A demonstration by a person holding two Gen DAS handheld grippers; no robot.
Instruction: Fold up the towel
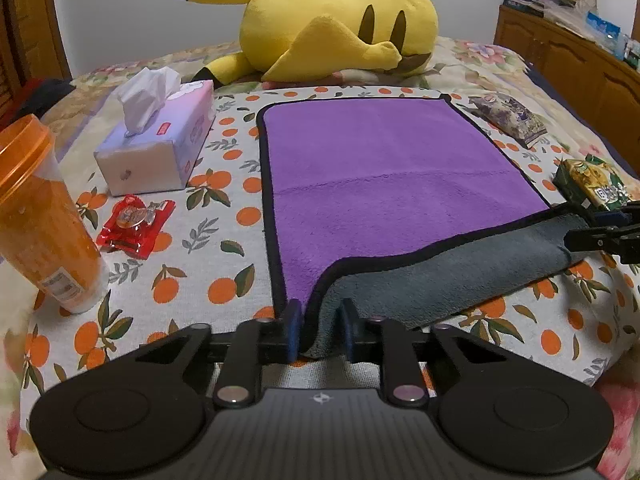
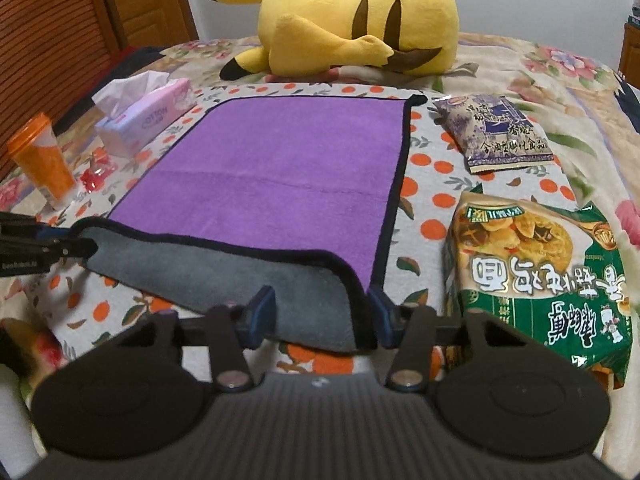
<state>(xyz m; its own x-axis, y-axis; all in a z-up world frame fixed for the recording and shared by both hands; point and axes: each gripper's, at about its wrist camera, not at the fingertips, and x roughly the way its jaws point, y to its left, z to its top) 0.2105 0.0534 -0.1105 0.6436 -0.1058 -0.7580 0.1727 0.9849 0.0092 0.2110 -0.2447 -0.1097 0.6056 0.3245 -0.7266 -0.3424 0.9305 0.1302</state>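
Note:
A purple towel (image 1: 384,168) with black trim and a grey underside lies flat on the orange-print cloth; it also shows in the right wrist view (image 2: 280,176). Its near edge is turned up, showing the grey side (image 1: 440,280). My left gripper (image 1: 320,328) is shut on the near left corner. My right gripper (image 2: 320,316) has its jaws around the near right corner, with a wide gap between them. Each gripper shows at the edge of the other's view, the right one in the left wrist view (image 1: 600,236) and the left one in the right wrist view (image 2: 48,244).
A tissue box (image 1: 160,140), red candy packet (image 1: 136,220) and orange cup (image 1: 44,216) sit left of the towel. A purple snack bag (image 2: 496,132) and green noodle pack (image 2: 536,272) sit right. A yellow plush (image 1: 332,24) lies behind it.

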